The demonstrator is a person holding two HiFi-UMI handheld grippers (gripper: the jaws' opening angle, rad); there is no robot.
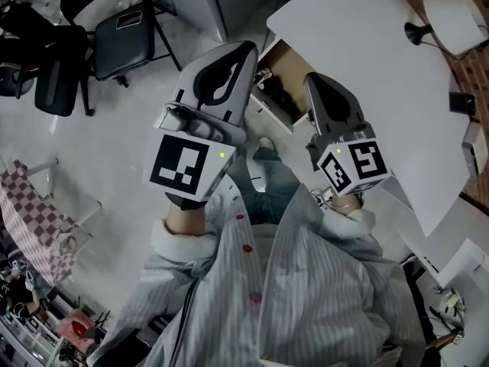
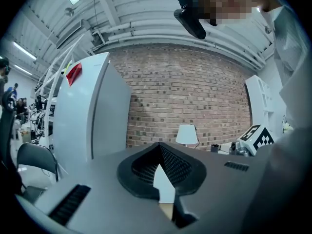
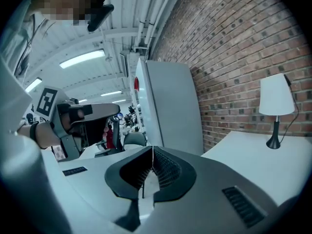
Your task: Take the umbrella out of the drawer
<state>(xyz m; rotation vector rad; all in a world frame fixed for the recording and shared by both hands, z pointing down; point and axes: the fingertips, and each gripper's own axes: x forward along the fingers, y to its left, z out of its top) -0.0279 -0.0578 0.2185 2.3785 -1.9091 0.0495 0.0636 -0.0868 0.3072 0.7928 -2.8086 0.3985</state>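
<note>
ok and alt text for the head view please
Seen from above, a person in a striped shirt holds the left gripper and right gripper, both shut and empty, toward an open drawer under a white table. A lamp stands on the table.

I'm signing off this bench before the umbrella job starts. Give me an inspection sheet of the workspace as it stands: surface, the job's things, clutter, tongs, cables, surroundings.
Surface: white table, mostly bare.
Job's things: drawer under the table edge stands open, with dark shapes inside. The umbrella cannot be picked out.
Clutter: lamp and small dark box on the table.
Grippers: left tongs shut, nothing between them. Right tongs shut, nothing between them.
Cables: lamp cord hangs beside the lamp.
Surroundings: brick wall, black chair, checked cloth off to the person's left.
</note>
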